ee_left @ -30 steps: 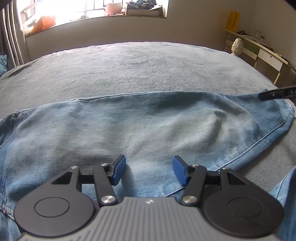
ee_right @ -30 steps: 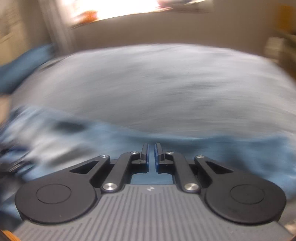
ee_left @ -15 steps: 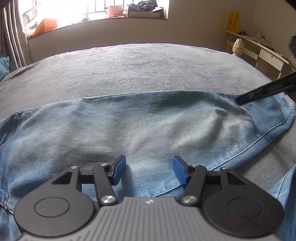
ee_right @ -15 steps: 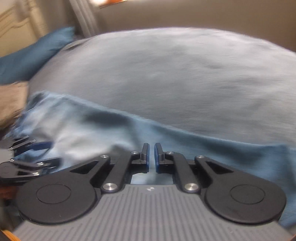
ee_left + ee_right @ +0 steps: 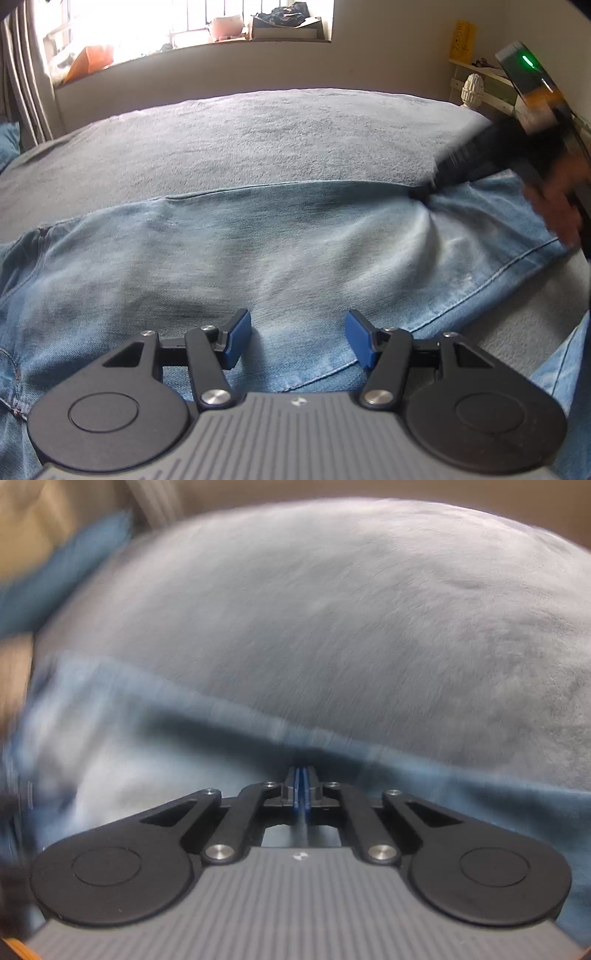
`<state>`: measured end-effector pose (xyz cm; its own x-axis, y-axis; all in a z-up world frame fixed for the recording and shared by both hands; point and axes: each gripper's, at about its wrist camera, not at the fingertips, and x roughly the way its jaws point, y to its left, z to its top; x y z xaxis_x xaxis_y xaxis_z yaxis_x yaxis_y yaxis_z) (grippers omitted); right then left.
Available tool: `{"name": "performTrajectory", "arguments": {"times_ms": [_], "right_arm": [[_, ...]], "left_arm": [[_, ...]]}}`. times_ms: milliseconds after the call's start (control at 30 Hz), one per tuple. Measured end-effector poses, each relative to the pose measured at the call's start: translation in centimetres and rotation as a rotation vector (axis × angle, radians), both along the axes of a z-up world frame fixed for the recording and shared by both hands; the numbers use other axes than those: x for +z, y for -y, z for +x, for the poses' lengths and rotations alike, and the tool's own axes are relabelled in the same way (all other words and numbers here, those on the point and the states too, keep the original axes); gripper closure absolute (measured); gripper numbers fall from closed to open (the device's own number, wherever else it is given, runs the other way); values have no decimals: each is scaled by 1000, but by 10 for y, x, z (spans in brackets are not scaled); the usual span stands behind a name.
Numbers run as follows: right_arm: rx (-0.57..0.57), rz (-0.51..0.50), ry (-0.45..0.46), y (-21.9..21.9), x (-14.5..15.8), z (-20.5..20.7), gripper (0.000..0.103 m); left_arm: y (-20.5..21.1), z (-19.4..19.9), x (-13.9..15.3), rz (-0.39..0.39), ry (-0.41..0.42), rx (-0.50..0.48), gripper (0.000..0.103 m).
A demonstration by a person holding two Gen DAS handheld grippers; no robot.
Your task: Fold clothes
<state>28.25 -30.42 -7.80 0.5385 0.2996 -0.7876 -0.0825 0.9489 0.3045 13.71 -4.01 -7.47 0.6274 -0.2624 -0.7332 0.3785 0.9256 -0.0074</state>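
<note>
Light blue jeans (image 5: pixel 295 251) lie flat across a grey bed cover (image 5: pixel 258 140). My left gripper (image 5: pixel 298 341) hovers open over the near part of the jeans, with nothing between its blue pads. In the left wrist view my right gripper (image 5: pixel 424 192) comes in from the right, held by a hand (image 5: pixel 557 210); its tip is at the jeans' far edge. In its own view the right gripper (image 5: pixel 300 786) is closing its pads flush together, right at that edge of the jeans (image 5: pixel 129 738). No cloth shows between them.
A window sill (image 5: pixel 258 37) with boxes and bags runs behind the bed, with a curtain (image 5: pixel 22 74) at the left. A shelf (image 5: pixel 480 74) stands at the right. A blue pillow (image 5: pixel 62 572) lies at the bed's far left. More denim (image 5: pixel 561 362) shows at bottom right.
The right gripper has swung in from the right edge and lowered toward the jeans' far edge, and its pads have drawn together. The left gripper has stayed still and open.
</note>
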Motion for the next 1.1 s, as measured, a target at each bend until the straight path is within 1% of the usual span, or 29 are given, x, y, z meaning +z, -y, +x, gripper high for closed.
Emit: {"name": "performTrajectory", "arguments": {"times_ms": [33,67,100,133,233,300,333,367,400,433,533,567,600,633,667,733,800,900,1000,1100], "right_arm": [[-63,41,10,8,5,4,102],[-107,35,39,13,11,3,96],[-136,-9,70,17,17,1,94],[-154,-48,91,23,23,0,89],[-247,-111,85,64,41,-2,86],[-321,-186,62,102,55,3,84],[-352,-247,44,122,61,8,78],[-361,-310,-7,144,65,15,63],[-352,-369,-83,166,66,23,55],[-376,-399,-150,187,67,28,50],[-544,-398,-319,251,69,34,49],[-601,-372,-348,270,70,35,45],[-659,-320,-347,286,71,35,43],[-708,-276,-350,299,69,37,37],[-743,-245,-361,309,63,40,34],[-800,-225,-389,323,49,43,34],[-824,-223,-416,331,32,49,34],[-829,-253,-451,337,15,52,34],[-855,-208,-474,344,5,49,34],[-864,-188,-464,345,5,44,36]], "left_arm": [[0,-1,0,4,3,-1,45],[-1,1,1,-3,-6,1,45],[-2,2,2,-10,-14,4,45],[-3,3,3,-18,-22,6,45],[-7,6,3,-45,-38,15,45],[-7,5,3,-46,-35,9,45],[-7,5,3,-46,-35,8,45],[-7,6,3,-47,-36,8,45],[-7,6,3,-49,-39,8,45],[-7,7,3,-51,-42,9,44],[-7,9,4,-54,-50,10,44],[-6,10,4,-54,-52,11,44],[-6,11,4,-55,-54,14,44],[-6,12,4,-55,-56,16,44],[-6,13,4,-56,-58,18,44],[-5,13,4,-52,-59,17,44],[-5,13,4,-46,-59,14,44],[-4,14,5,-45,-68,16,44],[-4,16,5,-43,-71,13,44],[-4,17,4,-44,-71,13,43]]}}
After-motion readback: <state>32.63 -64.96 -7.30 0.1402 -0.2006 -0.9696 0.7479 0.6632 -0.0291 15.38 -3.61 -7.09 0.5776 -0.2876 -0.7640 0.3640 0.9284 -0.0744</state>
